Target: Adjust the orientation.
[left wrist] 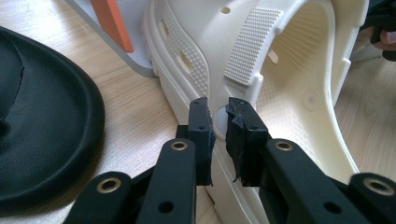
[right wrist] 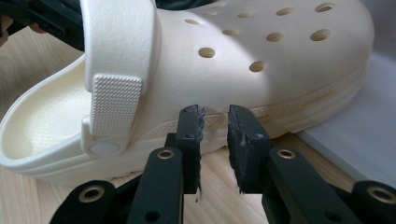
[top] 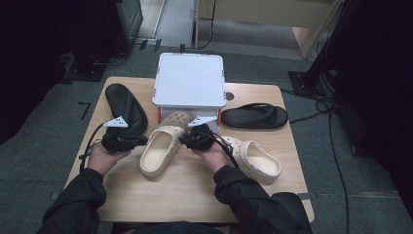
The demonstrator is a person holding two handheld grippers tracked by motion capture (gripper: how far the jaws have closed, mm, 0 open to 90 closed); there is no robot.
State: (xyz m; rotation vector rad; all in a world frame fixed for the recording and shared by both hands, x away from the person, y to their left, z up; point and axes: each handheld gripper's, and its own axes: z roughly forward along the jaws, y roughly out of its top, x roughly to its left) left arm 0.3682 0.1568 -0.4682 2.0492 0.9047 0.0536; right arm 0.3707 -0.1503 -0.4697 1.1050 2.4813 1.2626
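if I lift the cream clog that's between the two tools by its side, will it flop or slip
The cream clog looks like thick moulded foam, so it should probably hold its shape and feel light. Its wall is smooth where the left tool sits at the strap rivet, so it might slide or swivel. Its toe seems tucked under the white box, which may catch it.

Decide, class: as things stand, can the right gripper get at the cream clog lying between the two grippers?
Probably yes. The right gripper points straight at the side of the cream clog, its jaws slightly apart just short of the sole edge, with only bare table between. The left gripper works the opposite side.
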